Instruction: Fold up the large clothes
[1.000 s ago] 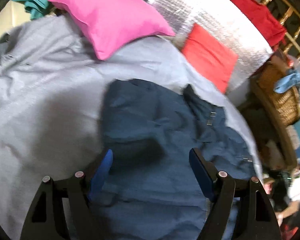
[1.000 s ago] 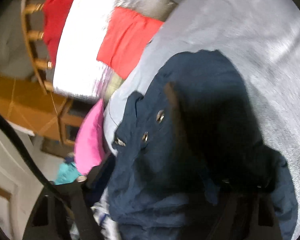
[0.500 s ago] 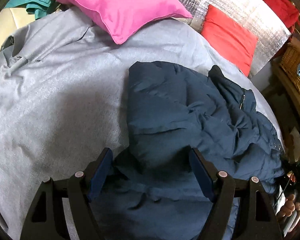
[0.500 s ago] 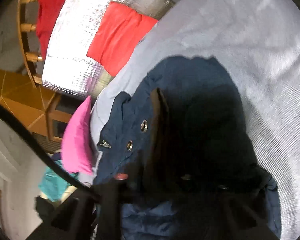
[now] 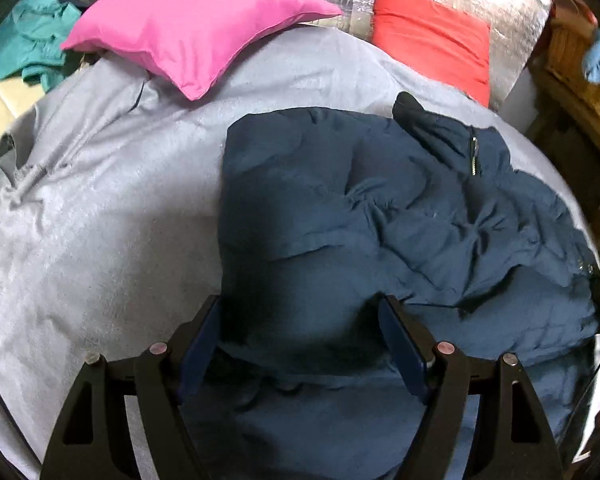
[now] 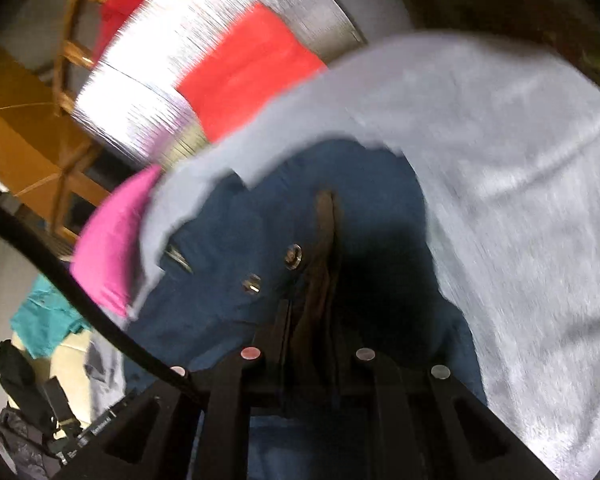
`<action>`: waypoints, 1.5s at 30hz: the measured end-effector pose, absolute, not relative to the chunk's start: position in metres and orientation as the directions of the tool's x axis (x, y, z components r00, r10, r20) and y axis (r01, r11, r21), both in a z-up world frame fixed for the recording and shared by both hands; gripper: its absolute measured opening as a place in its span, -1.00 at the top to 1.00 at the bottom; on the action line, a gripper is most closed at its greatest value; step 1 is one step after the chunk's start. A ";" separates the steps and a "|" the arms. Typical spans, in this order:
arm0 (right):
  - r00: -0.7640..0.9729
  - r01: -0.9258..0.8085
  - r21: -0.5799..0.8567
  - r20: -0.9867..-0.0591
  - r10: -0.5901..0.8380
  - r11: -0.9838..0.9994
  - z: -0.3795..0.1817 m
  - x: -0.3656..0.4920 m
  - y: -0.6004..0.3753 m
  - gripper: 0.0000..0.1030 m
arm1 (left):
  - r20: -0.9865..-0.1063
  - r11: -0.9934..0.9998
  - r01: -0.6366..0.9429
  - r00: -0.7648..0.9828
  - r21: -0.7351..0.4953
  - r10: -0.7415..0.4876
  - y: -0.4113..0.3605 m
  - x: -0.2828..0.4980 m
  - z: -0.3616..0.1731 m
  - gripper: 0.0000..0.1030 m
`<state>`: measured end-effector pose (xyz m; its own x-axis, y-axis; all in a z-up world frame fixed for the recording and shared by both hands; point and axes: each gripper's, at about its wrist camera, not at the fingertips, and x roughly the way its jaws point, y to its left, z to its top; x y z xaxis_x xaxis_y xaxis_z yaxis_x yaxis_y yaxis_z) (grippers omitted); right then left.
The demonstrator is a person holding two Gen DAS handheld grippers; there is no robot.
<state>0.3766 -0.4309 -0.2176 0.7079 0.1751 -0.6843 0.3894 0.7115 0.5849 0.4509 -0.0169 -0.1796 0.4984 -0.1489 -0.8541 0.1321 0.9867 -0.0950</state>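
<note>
On the grey blanket (image 5: 100, 208), jacket (image 5: 380, 208) lies crosswise; right claw (image 6: 312, 320) clamps it, left claw (image 5: 300, 344) apart.

The left tool (image 5: 300, 344) points steeply down with jaws spread wide; the right tool (image 6: 312, 320) is pinched closed.

Grey-covered bed (image 5: 100, 208) (wooden rail (image 6: 70, 46) behind)

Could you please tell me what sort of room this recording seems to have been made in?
Most likely a bedroom at home: a navy jacket lies on a grey bedspread, with a pink pillow and a red cushion at its far end and a wicker basket beside it.
</note>
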 end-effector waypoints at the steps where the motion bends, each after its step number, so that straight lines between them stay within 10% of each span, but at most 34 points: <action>1: 0.701 0.390 0.600 -0.685 0.197 0.699 -0.221 0.377 -0.434 0.64 | -0.854 0.987 0.136 0.500 -0.086 -0.143 -0.018 0.451 -0.179 -0.54; 3: 0.706 0.395 0.629 -0.674 0.217 0.670 -0.222 0.371 -0.447 0.48 | -0.853 0.987 0.137 0.501 -0.088 -0.145 -0.018 0.450 -0.177 -0.54; 7: 0.765 0.409 0.684 -0.617 0.181 0.603 -0.208 0.353 -0.478 -0.64 | -0.845 0.986 0.122 0.510 -0.116 -0.162 -0.013 0.450 -0.172 -0.54; 18: 0.693 0.409 0.703 -0.654 0.303 0.582 -0.242 0.378 -0.487 -0.65 | -0.832 0.986 0.159 0.540 -0.047 -0.127 -0.032 0.444 -0.173 -0.54; 27: 0.696 0.368 0.501 -0.707 0.125 0.783 -0.219 0.375 -0.445 0.19 | -0.827 0.986 0.163 0.550 -0.032 -0.118 -0.029 0.444 -0.172 -0.54; 45: 0.626 0.398 0.368 -0.778 0.045 0.840 -0.232 0.395 -0.438 -0.14 | -0.801 0.979 0.191 0.596 0.073 -0.056 -0.040 0.437 -0.169 -0.54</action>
<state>0.3953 -0.4383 -0.2325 0.6263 0.0446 -0.7783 0.3977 0.8404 0.3682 0.4368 -0.0400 -0.1693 0.5958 -0.0562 -0.8011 0.1908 0.9789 0.0733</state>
